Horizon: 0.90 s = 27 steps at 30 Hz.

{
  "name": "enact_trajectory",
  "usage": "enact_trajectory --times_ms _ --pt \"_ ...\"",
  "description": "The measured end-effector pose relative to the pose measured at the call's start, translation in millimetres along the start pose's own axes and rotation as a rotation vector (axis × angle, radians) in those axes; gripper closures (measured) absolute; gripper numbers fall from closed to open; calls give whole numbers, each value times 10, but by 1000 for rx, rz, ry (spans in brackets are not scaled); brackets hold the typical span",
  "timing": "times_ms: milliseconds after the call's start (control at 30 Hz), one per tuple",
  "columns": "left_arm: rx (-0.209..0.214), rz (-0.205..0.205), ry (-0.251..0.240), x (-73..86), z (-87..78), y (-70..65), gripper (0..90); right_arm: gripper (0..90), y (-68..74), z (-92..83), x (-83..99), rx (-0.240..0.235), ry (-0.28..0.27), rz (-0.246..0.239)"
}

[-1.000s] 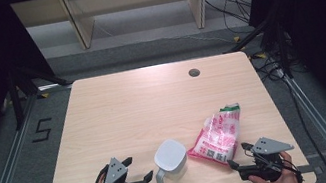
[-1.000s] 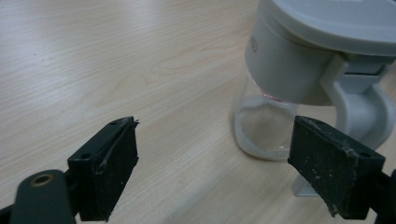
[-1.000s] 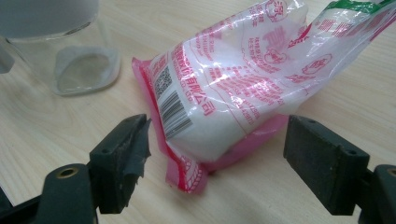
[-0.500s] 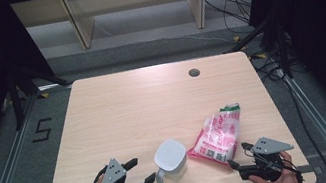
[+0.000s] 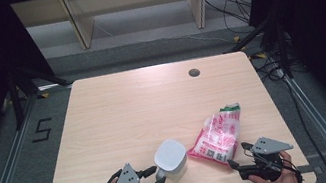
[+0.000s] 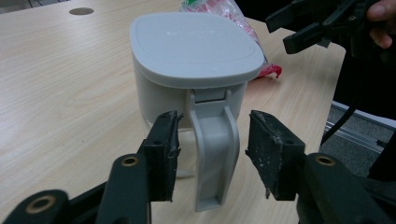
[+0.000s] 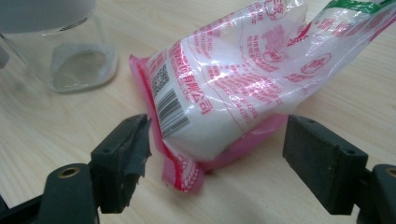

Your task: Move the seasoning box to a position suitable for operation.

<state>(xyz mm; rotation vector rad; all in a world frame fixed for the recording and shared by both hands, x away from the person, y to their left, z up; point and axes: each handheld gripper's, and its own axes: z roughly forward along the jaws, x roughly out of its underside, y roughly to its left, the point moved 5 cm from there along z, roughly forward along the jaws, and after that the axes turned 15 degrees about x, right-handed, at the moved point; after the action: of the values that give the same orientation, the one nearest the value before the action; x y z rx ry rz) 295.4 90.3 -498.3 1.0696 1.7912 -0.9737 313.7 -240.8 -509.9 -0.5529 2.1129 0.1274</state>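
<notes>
We hold our left gripper (image 6: 212,156) with its jaws spread on either side of the grey handle (image 6: 214,154) of the lidded container (image 5: 170,157), neither pad touching it. The container stands near the table's (image 5: 119,114) front edge. Our right gripper (image 7: 217,163) is also parted, its jaws flanking the near end of the pink-and-white bag (image 7: 233,93), which lies just beside the container.

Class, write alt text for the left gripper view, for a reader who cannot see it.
The left hand-held gripper is open, its two black jaws either side of the grey plastic handle of a lidded white jug on a light wooden table, not touching it.
</notes>
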Motion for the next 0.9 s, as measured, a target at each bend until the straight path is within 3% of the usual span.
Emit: enact_trajectory --times_ms 267,367,400,433,600,667,800,833,867,900 --pt "-7 -13 -28 -13 104 23 621 245 26 -2 5 -10 17 3" --pt "-41 -21 -25 -18 117 29 633 245 37 -12 9 -4 30 24" --pt "-47 -20 -27 -20 122 26 637 245 24 2 1 -6 15 0" --pt "-66 -4 5 -10 102 42 642 246 30 3 -1 -3 11 6" --pt "-118 -23 -29 -29 133 42 674 247 20 7 -2 5 7 -11" --pt "-140 -9 -23 -31 138 43 679 247 31 3 -1 -3 13 6" --pt "-166 9 -34 -38 165 35 682 247 26 8 -4 -5 13 -12" --pt "-170 5 -46 -39 183 38 682 247 56 1 3 -9 26 26" --pt "-186 19 -35 -39 181 54 683 247 57 1 2 -10 25 24" --pt "-189 10 -64 -47 210 55 683 247 57 1 3 -10 25 23"
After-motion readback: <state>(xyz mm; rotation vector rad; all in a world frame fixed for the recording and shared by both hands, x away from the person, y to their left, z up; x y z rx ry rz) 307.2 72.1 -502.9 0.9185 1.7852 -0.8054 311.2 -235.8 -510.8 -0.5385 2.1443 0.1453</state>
